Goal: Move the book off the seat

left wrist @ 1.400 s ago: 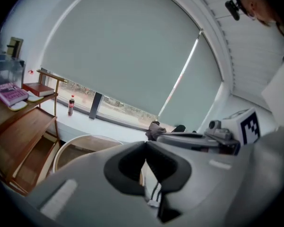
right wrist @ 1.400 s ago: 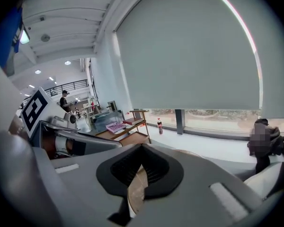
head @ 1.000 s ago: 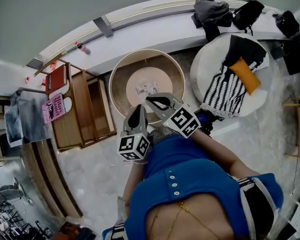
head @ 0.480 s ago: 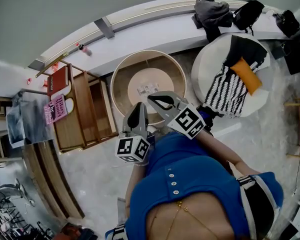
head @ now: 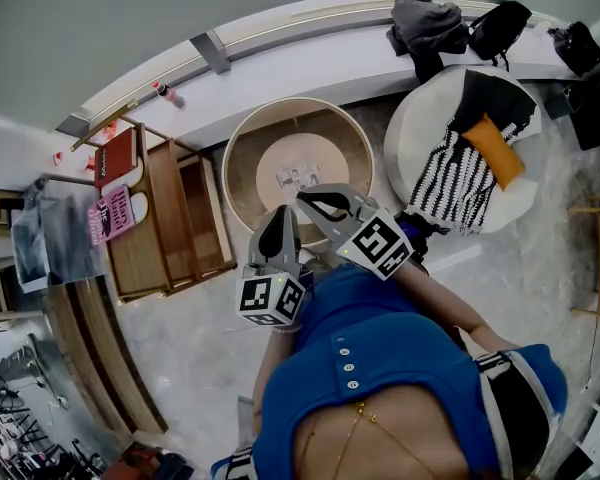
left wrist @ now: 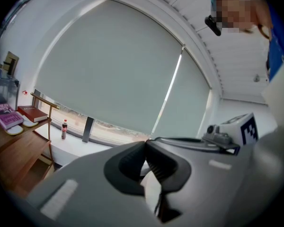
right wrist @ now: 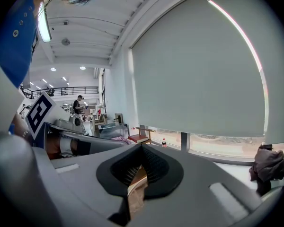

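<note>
Book point(head: 298, 178): flat at centre of round wooden seat point(head: 242, 168), twelve o'clock of left gripper point(head: 279, 214) and right gripper point(head: 303, 200), both clamped empty, held side by side, seemingly aimed toward it.

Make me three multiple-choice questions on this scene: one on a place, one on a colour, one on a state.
1. Where does the book nearest the grippers lie?
A. on the round wooden seat
B. on the floor
C. on the white chair

2. What colour is the cushion on the white chair?
A. green
B. orange
C. blue

3. How do the left gripper's jaws stand?
A. wide apart
B. closed on the book
C. closed, empty

Answers:
1 A: the head view shows it at the seat's middle.
2 B: it is orange against the striped cloth.
3 C: the left gripper view shows the pads together with nothing between.
</note>
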### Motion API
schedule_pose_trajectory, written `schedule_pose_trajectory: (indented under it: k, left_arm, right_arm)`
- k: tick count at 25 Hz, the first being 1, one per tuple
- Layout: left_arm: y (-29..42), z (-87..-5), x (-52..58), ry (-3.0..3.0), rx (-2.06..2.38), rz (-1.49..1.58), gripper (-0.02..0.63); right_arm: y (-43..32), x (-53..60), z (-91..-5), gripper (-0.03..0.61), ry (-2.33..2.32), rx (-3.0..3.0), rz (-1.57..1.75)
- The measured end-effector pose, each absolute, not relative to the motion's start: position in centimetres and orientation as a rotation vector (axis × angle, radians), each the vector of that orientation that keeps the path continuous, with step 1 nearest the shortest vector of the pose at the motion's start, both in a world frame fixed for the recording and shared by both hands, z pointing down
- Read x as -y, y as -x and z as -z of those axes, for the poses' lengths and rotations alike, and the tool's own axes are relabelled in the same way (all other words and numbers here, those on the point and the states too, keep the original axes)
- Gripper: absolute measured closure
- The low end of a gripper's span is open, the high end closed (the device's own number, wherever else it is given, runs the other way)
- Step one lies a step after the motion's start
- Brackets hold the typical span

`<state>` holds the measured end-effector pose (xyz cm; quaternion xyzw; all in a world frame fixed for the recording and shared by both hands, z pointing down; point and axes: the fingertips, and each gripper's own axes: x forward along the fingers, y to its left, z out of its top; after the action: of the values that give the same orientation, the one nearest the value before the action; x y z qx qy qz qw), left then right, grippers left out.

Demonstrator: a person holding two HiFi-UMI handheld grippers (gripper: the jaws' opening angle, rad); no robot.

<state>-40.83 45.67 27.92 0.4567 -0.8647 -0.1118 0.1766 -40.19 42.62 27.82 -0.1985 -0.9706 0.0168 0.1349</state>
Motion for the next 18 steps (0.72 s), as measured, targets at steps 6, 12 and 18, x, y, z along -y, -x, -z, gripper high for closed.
schedule_pose_trajectory:
  k: [6, 12, 18]
  left_arm:
    - [40.54, -27.73, -45.66, -1.302, 2.451, 0.296, 0.612]
    - [40.56, -27.88, -45.7, -1.295, 2.452, 0.285, 0.612]
    - [40.76, -28.06, -45.66, -1.294, 2.451, 0.274, 0.612]
  right_arm:
    - [39.92, -42.87, -27.77, 0.58, 0.575, 2.814, -0.065]
    - [39.87, -42.78, -27.71, 0.58, 0.574, 2.817, -0.089]
    - [40.01, -42.91, -27.9, 0.58, 0.578, 2.81, -0.079]
